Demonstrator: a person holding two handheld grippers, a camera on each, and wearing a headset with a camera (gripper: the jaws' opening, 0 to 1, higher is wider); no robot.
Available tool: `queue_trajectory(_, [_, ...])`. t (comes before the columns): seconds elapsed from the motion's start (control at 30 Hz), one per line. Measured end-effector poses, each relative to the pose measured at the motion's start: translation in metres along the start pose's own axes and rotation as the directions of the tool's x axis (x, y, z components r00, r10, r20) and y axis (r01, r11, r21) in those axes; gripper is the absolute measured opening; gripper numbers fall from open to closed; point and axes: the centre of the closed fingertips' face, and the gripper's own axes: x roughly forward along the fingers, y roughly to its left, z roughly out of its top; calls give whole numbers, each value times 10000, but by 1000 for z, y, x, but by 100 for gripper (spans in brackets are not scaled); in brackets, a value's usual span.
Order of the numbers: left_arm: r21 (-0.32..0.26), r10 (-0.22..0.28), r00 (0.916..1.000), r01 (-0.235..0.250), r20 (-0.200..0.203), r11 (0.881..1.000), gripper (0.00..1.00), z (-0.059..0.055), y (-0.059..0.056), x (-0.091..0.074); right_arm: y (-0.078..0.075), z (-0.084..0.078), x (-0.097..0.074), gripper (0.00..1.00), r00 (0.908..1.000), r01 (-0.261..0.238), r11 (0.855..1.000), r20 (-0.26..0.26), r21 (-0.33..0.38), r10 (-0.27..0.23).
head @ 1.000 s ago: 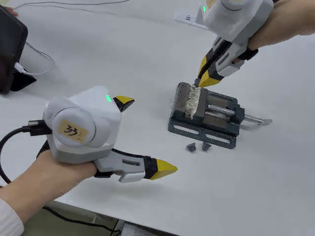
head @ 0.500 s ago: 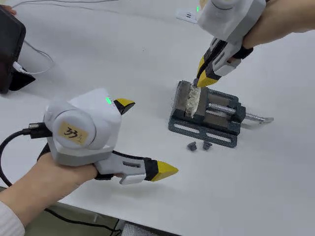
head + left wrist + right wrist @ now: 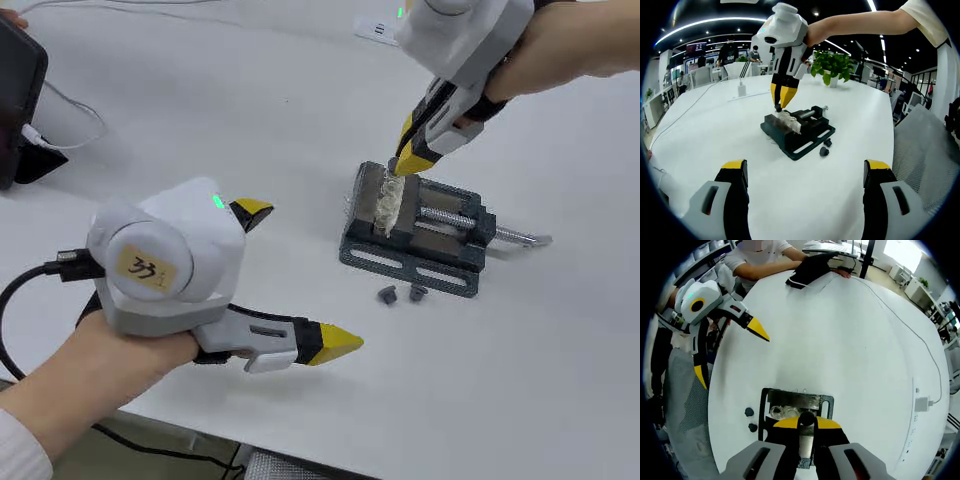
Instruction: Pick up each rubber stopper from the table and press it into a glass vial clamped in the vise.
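The left gripper (image 3: 297, 275) hangs wide open at the near left, over the table (image 3: 250, 120). Two loose stoppers (image 3: 387, 294) lie just in front of the vise (image 3: 455, 275). The right gripper (image 3: 405, 166) is closed on a rubber stopper (image 3: 807, 418), just above the glass vials (image 3: 388, 205) clamped in the vise.

Left gripper (image 3: 300, 275) — white rounded housing, round end cap with a yellow sticker (image 3: 146, 268) carrying handwritten black marks, 1 green light (image 3: 218, 200) on top. Black cable (image 3: 40, 268) plugs into the rear through a black connector. 2 jaws: grey shanks, black mid-sections, pointed yellow tips. Right gripper (image 3: 408, 162) — same white shell and grey-black-yellow jaws, also lit green. White cuff (image 3: 20, 455) at the left wrist. Left gripper view: pale short sleeve (image 3: 922, 15) on the right arm.
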Motion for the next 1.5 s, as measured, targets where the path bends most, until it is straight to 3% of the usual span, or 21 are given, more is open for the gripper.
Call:
queue_trajectory(0.17, [12, -7, 10000, 7, -4, 10000, 96, 0, 0, 0, 2, -1, -1, 4, 9988, -170, 9998, 462, 86, 165])
queue_trajectory(0.33, [21, -50, 10000, 50, -24, 10000, 95, 0, -2, 0, 2, -1, -2, 4, 9955, -230, 9986, 911, -476, 273])
queue_trajectory(0.57, [25, -80, 10000, 80, -28, 10000, 95, 1, -3, 1, 6, -1, -2, 4, 9941, -242, 9979, 1041, -594, 303])
queue_trajectory(0.97, [-2, -155, 9999, 155, -13, 9999, 95, 1, -7, 2, 4, -4, -1, 3, 9805, 94, 9968, 1951, 792, -248])
queue_trajectory(1.0, [-10, -176, 9998, 176, -18, 9998, 95, 0, -7, 2, 4, -4, -1, 3, 9776, 47, 9929, 2084, 1190, -296])
queue_trajectory(1.07, [0, -180, 9998, 180, -11, 9998, 95, 1, -7, 3, 5, -4, -1, 3, 9763, 10, 9928, 2148, 1200, -269])
queue_trajectory(1.33, [3, -224, 9997, 224, -10, 9997, 95, 1, -7, 5, 8, -5, -1, 3, 9887, -168, 9852, 1497, 1703, -90])
queue_trajectory(1.43, [3, -230, 9997, 230, 6, 9997, 95, 1, -7, 6, 5, -5, -1, 3, 9920, -256, 9640, 1257, 2645, -81])
queue_trajectory(1.47, [1, -239, 9997, 239, 4, 9997, 95, 1, -7, 6, 4, -4, 0, 3, 9921, -239, 9708, 1253, 2389, -64])
queue_trajectory(1.5, [-5, -245, 9997, 245, -8, 9997, 95, 1, -7, 6, 4, -3, 0, 3, 9936, -275, 9666, 1127, 2549, -15])
